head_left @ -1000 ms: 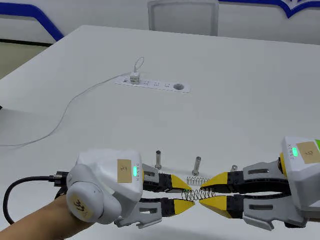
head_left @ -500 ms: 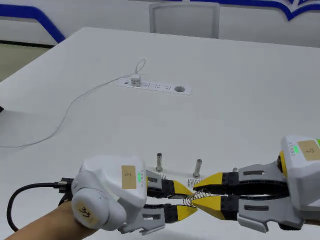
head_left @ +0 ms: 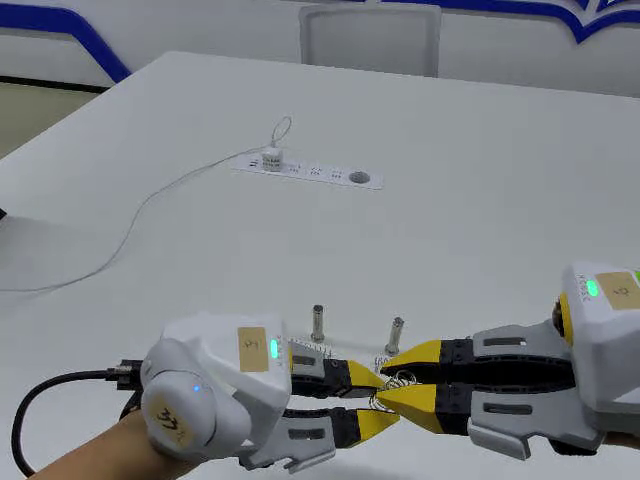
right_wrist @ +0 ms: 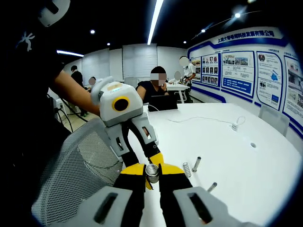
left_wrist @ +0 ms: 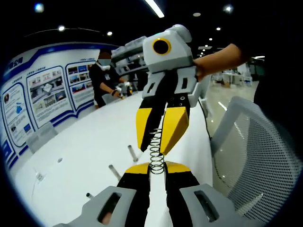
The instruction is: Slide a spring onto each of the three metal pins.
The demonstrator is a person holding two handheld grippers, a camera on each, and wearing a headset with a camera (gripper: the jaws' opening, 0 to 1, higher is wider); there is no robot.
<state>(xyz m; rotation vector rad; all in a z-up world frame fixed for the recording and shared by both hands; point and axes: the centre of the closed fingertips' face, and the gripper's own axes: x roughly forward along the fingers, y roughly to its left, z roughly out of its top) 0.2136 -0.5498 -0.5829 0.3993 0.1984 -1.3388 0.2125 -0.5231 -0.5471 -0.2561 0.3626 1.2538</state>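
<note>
A small steel spring point(left_wrist: 155, 150) stretches between the two grippers just above the white table point(head_left: 480, 200). My left gripper point(left_wrist: 157, 166) is shut on its near end. My right gripper point(right_wrist: 151, 173) is shut on the other end, where I see the spring point(right_wrist: 151, 172) end-on. In the head view the yellow tips of the left gripper point(head_left: 378, 400) and right gripper point(head_left: 384, 384) nearly touch. Two upright metal pins point(head_left: 318, 322) point(head_left: 395, 333) stand just behind them. A second spring point(right_wrist: 186, 167) lies beside a pin point(right_wrist: 196, 163). Three pins show in the left gripper view, the nearest point(left_wrist: 133, 153).
A white power strip point(head_left: 305, 172) with a plug point(head_left: 270, 157) and a thin cable point(head_left: 150, 205) lies further back on the table. A grey chair point(head_left: 368, 35) stands at the far edge. A mesh chair point(left_wrist: 255, 151) is at the near side.
The two grippers have closed in on each other, so the stretch of spring between their tips is much shorter. The right gripper now covers the third pin.
</note>
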